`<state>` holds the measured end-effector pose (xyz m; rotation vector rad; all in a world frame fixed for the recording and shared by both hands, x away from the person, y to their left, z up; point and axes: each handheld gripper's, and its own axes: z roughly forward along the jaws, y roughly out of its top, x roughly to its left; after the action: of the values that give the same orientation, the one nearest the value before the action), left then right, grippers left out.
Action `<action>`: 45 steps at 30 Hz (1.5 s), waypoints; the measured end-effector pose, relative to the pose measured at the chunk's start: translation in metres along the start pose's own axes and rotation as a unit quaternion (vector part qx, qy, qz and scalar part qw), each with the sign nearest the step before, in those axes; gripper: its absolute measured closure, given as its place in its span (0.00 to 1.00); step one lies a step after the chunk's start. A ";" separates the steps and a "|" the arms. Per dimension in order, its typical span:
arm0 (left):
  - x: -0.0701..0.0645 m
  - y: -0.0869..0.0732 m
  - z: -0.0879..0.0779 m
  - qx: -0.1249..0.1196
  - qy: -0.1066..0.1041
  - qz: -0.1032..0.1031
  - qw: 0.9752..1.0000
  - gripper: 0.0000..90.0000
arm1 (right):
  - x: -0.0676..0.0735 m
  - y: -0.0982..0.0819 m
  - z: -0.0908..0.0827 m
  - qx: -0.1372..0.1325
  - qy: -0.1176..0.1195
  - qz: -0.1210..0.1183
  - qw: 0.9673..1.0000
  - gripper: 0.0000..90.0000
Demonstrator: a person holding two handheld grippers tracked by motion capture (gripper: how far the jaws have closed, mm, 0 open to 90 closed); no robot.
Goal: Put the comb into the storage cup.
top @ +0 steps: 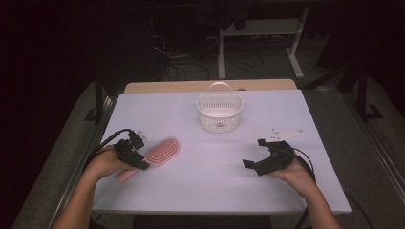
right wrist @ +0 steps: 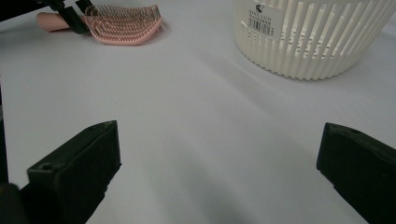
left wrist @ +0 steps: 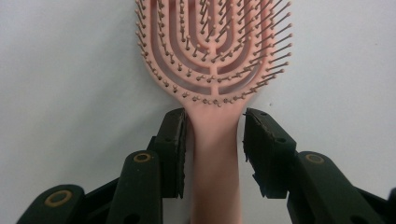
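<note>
- My left claw [left wrist: 214,135] straddles the brush [left wrist: 212,60] at the neck, where the handle meets the head
- In the left gripper view the left pad looks to be against the handle, while a thin gap shows at the right pad, so the jaws are narrow around the brush but I cannot say they press it yet
- The brush lies flat on the table [top: 191,191], bristles up, its head pointing away from my left hand [top: 102,164] toward the table's middle
- From the high view the brush sits near the table's left edge, its handle end poking out below my left claw [top: 138,160]
- My right claw [top: 260,155] stands wide with nothing between the jaws, held low over bare table on the right side
- The basket [top: 219,112] stands upright toward the table's far side, well apart from the brush and from both claws
- In the right gripper view the basket [right wrist: 308,42] is ahead to the right and the brush [right wrist: 123,23] far off to the left
</note>
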<state>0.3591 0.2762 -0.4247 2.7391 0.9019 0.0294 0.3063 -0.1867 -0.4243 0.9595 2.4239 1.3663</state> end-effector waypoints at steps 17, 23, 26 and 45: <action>-0.005 0.005 0.005 0.020 0.025 0.001 0.999 0.73 | 0.000 0.000 0.000 -0.001 0.000 -0.001 1.000 0.00; -0.005 0.005 0.005 0.020 0.027 -0.001 0.999 0.76 | 0.001 0.000 0.000 -0.001 0.000 -0.001 1.000 0.00; -0.005 0.005 0.005 0.020 0.026 -0.002 0.999 0.76 | 0.000 0.000 0.000 -0.001 0.000 -0.001 1.000 0.00; 0.000 0.003 0.002 0.011 0.010 -0.013 1.000 0.78 | 0.000 0.000 -0.001 -0.002 0.001 0.000 1.000 0.00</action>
<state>0.3611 0.2732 -0.4262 2.7514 0.9489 0.0426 0.3064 -0.1873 -0.4241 0.9575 2.4208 1.3717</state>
